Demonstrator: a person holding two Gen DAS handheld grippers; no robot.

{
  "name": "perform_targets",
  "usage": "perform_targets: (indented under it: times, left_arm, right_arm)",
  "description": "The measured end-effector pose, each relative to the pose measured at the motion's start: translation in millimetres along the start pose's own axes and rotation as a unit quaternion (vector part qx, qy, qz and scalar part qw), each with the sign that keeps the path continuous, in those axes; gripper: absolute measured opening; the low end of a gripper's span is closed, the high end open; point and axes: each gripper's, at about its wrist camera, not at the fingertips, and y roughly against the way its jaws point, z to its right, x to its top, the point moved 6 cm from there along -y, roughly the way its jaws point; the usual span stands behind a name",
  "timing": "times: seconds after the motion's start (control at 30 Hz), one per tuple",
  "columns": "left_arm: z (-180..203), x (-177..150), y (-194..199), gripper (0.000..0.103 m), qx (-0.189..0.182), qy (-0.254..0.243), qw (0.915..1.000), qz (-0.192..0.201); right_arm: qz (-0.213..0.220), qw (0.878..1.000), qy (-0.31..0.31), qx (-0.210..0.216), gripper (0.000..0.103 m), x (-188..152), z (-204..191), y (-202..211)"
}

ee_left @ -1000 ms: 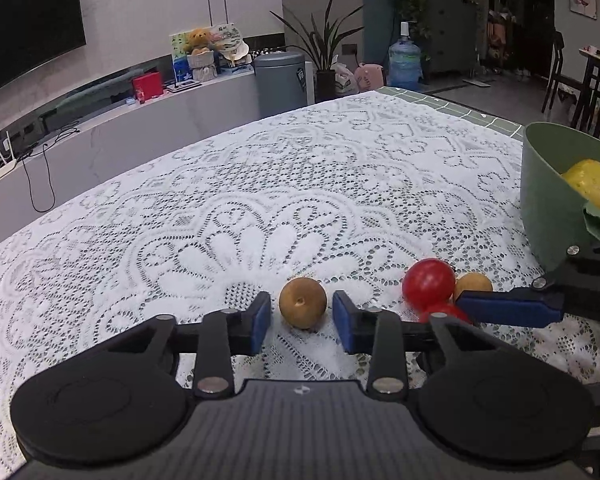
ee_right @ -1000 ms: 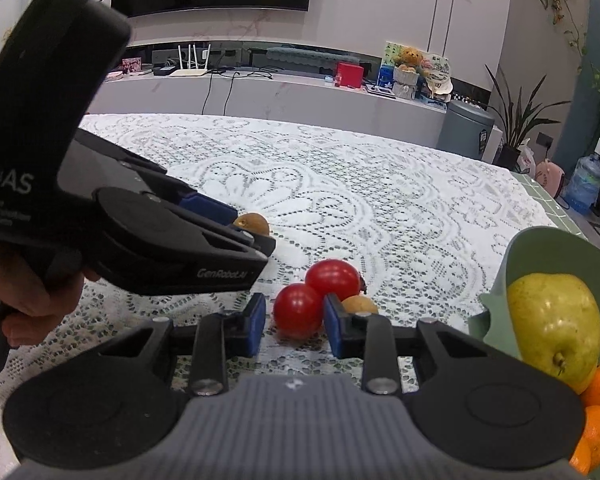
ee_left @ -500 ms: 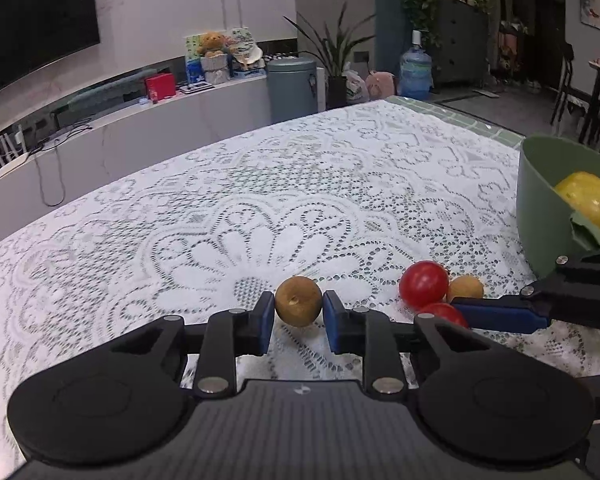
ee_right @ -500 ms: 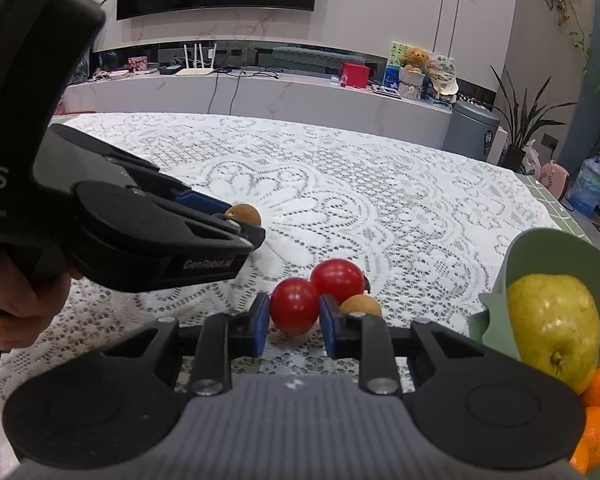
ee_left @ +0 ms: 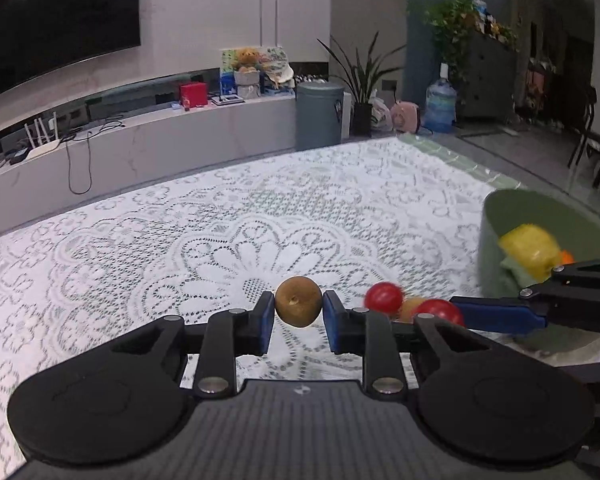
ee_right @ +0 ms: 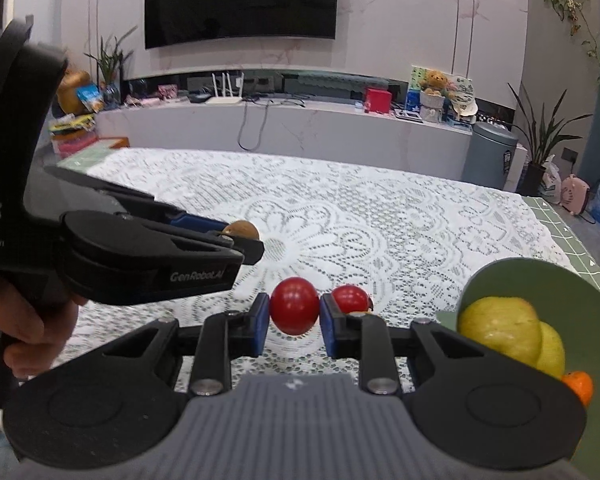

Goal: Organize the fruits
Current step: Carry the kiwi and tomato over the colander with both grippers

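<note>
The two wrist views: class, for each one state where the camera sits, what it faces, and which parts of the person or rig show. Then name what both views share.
Left wrist: sits on the left gripper, looking along its fingers at the clamped brown fruit; the right gripper's finger enters at right.
Right wrist: sits on the right gripper, which clamps a red tomato; the left gripper and a hand show at left.
Shared: lace tablecloth, green bowl.

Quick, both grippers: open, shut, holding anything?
Left gripper: shut on the brown fruit.
Right gripper: shut on a red tomato.
</note>
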Motion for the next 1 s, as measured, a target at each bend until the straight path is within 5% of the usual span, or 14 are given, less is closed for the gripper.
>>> perform_targets:
  times: [0.43, 0.8, 1.0]
  left_arm:
    - [56, 18, 47, 0.029, -0.047, 0.028, 0.9984, 0.016]
    - [130, 29, 50, 0.029, -0.107, -0.037, 0.9936, -0.006]
    - [164, 30, 34, 0.029, -0.129, -0.083, 0.9865, -0.057]
  right_arm:
    - [0.009, 1.0, -0.007, 0.0, 0.023, 1, 38, 75]
    - [-0.015, 0.998, -0.023, -0.048, 0.024, 4, 111, 112]
    - [-0.061, 0.996, -0.041, -0.046, 0.024, -5, 153, 111]
